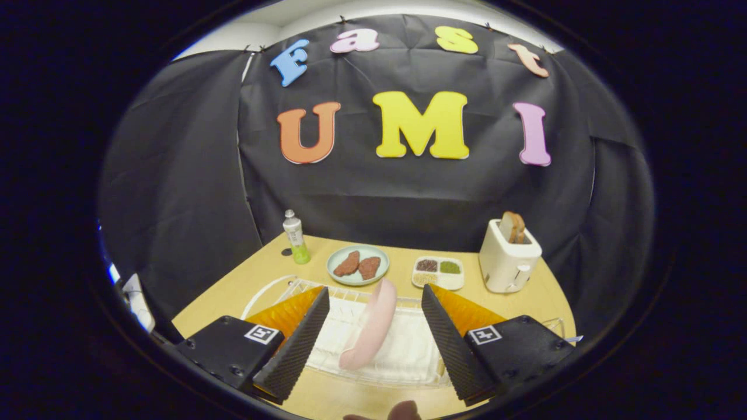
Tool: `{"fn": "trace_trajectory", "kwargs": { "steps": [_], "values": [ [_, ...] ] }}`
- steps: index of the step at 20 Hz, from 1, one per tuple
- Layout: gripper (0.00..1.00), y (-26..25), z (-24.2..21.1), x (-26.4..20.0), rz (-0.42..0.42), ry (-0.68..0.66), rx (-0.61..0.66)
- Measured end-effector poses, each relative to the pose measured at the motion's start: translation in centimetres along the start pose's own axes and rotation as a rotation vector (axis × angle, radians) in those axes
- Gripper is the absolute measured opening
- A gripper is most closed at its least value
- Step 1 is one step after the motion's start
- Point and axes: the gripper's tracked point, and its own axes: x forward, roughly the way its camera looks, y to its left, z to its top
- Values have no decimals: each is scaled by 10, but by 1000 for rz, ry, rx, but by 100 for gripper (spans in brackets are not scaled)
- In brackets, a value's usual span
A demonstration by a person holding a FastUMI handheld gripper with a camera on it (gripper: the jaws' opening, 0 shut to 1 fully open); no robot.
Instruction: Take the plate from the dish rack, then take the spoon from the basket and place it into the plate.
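A pink plate (369, 326) stands on edge in the white wire dish rack (408, 356) on the wooden table. It sits between my two fingers, a little below and ahead of them. My gripper (373, 297) is open, with the black ribbed pads (303, 341) wide apart and touching nothing. The rack's far rim (274, 284) curves out beyond the left finger. At the near edge of the table a small dark rounded thing (402, 410) peeks in; I cannot tell what it is.
Beyond the rack lies a pale green plate with two brown pieces (358, 264). A small divided tray (438, 272) sits to its right, then a cream toaster holding toast (509, 256). A small bottle with green liquid (296, 238) stands at the back left.
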Motion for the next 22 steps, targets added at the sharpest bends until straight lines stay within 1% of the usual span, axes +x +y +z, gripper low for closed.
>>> {"fn": "trace_trajectory", "kwargs": {
  "steps": [5, 7, 9, 11, 14, 15, 16, 18, 20, 21, 22],
  "values": [
    [100, 0, -23, 48, -31, 205, 96],
    [100, -1, -33, 64, -61, 270, 144],
    [98, 1, -39, 77, -69, 320, 159],
    [90, 5, -44, 86, -67, 352, 183],
    [73, 8, -53, 93, -77, 396, 214],
    [62, 10, -57, 92, -82, 410, 228],
    [57, 10, -59, 89, -98, 424, 243],
    [48, 7, -61, 86, -144, 451, 230],
    [44, 5, -62, 84, -203, 458, 216],
    [41, 7, -61, 83, -220, 463, 205],
    [40, 8, -59, 80, -232, 464, 190]
  ]
}}
